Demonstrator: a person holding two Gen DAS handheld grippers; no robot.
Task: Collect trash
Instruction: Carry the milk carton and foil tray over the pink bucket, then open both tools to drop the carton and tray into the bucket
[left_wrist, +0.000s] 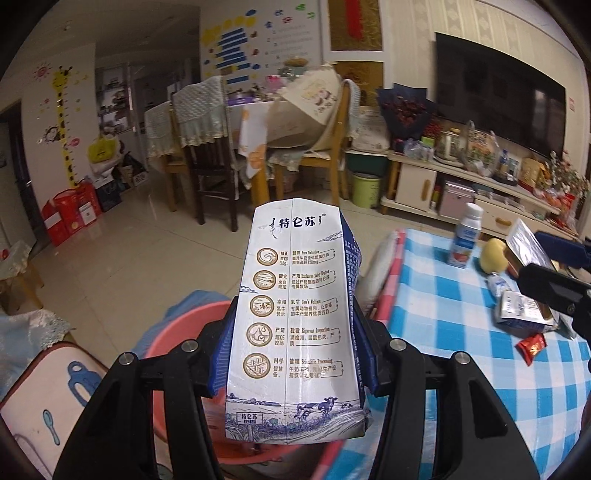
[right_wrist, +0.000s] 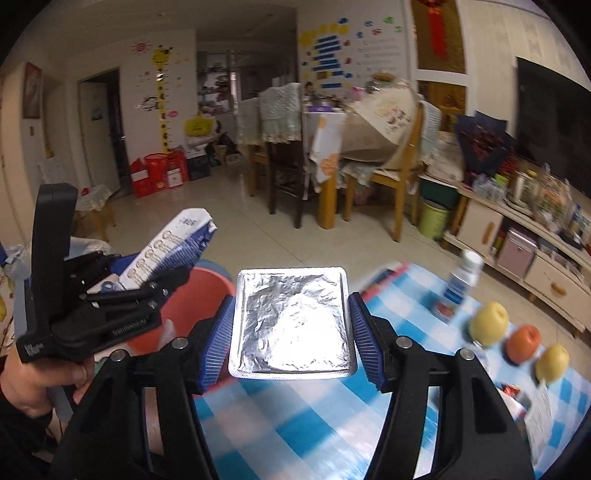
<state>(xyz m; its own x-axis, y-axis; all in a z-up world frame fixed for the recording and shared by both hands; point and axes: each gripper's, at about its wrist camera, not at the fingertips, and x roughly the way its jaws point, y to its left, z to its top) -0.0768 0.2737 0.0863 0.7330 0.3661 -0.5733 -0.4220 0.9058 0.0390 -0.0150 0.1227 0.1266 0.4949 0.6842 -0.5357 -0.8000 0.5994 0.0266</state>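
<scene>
While the tiled floor (right_wrist: 229, 221) is lying bare and wide between the near table and the dining chairs (right_wrist: 291, 155), the blue-checked tablecloth (left_wrist: 443, 332) is ending in a red-edged border just right of the pink bucket (left_wrist: 177, 325), which is sitting below the table edge. Over that bucket's rim the left gripper (left_wrist: 291, 354) is clenching a flattened milk carton (left_wrist: 295, 314), pads pressing both its sides, carton tilting upward. Beside it, the right gripper (right_wrist: 291, 332) is grasping a silver foil blister sheet (right_wrist: 291, 321) by its two side edges, hanging over the table's near-left corner. Farther right on the cloth, a small white bottle (right_wrist: 461, 280), three fruits (right_wrist: 487, 317) and scattered wrappers (left_wrist: 524, 314) are crowding the table's far side.
</scene>
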